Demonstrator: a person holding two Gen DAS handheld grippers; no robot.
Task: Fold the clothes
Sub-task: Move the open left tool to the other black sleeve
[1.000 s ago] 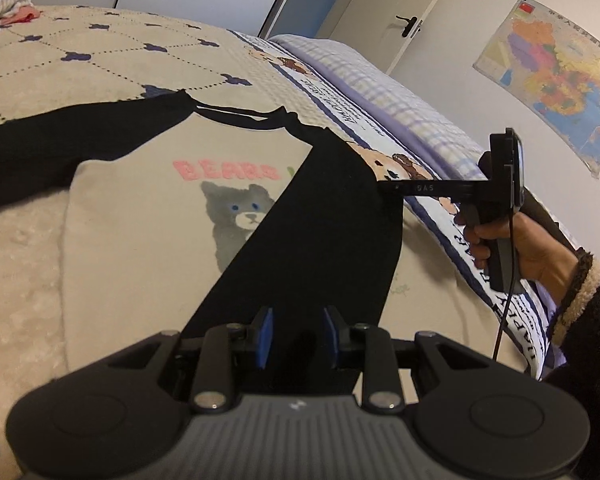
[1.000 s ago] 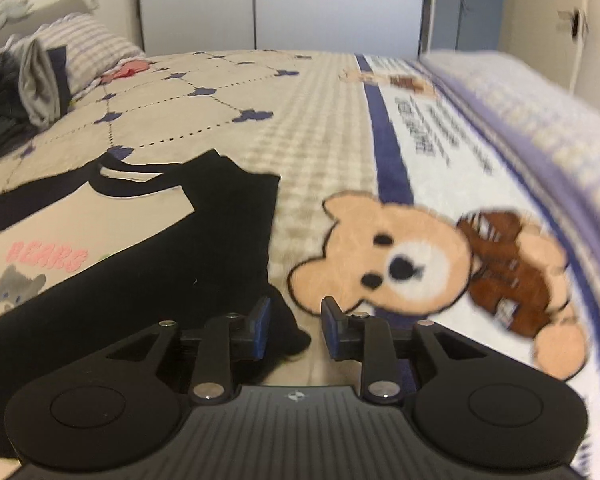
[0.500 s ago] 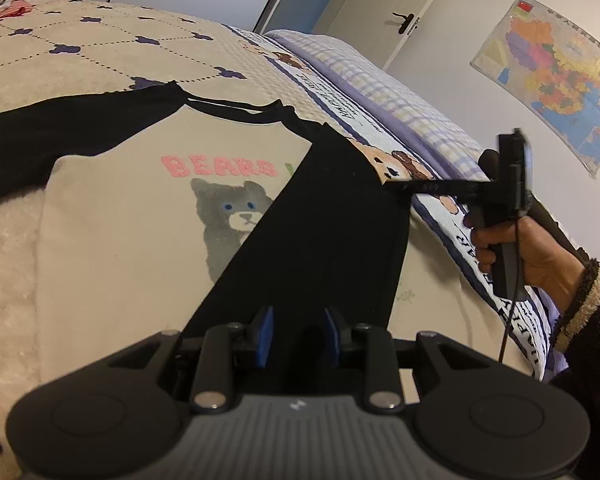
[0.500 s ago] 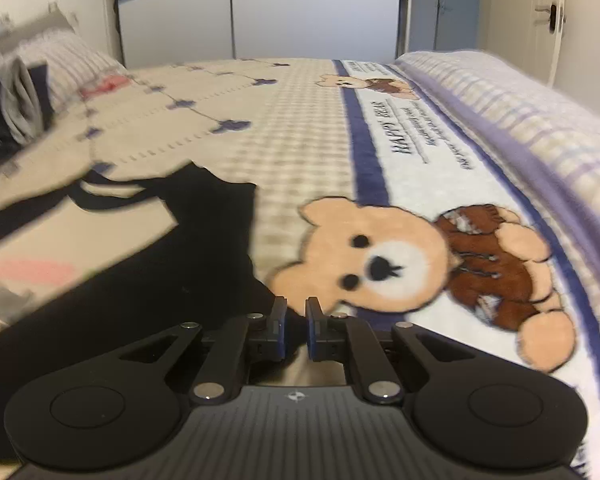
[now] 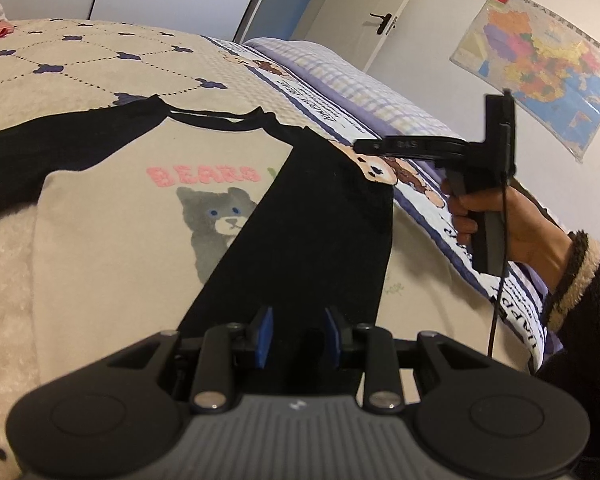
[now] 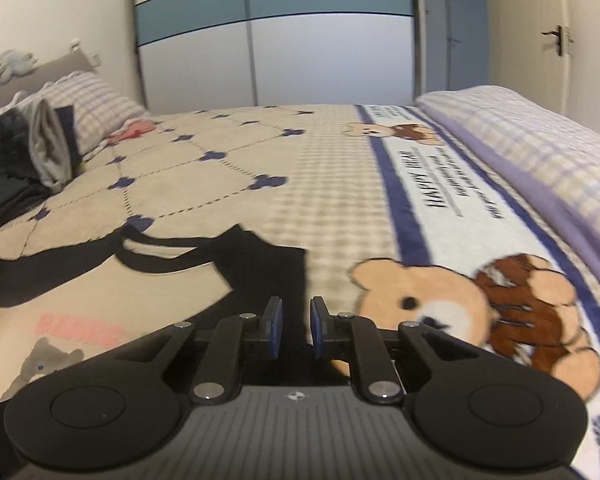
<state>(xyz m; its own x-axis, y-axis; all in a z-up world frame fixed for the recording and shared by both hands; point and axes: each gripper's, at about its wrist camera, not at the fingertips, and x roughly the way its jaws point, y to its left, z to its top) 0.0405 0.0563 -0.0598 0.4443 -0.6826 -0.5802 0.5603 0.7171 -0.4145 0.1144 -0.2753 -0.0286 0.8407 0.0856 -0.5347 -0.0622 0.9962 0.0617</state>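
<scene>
A cream shirt (image 5: 120, 240) with black sleeves, a pink "BEARS" print and a grey bear lies flat on the bed. Its right black sleeve (image 5: 320, 220) is folded slantwise over the body, down to my left gripper (image 5: 298, 316). That gripper stands open just over the sleeve's end, blue pads apart. My right gripper (image 6: 296, 308) hovers above the shirt's shoulder (image 6: 268, 264); its jaws are opening and nothing is between them. From the left wrist view the right gripper (image 5: 360, 146) shows side-on, held by a hand (image 5: 500, 216).
The bed carries a cream quilted blanket (image 5: 80, 60) with a bear-print border (image 6: 440, 312) and a lilac checked quilt (image 6: 540, 152) on the right. Folded clothes (image 6: 48, 148) lean on a pillow at the far left. A wardrobe (image 6: 300, 40) stands behind.
My right gripper closed on the sleeve's edge by the shoulder, then rose off the cloth with its pads parting. The left gripper has stayed over the sleeve's end.
</scene>
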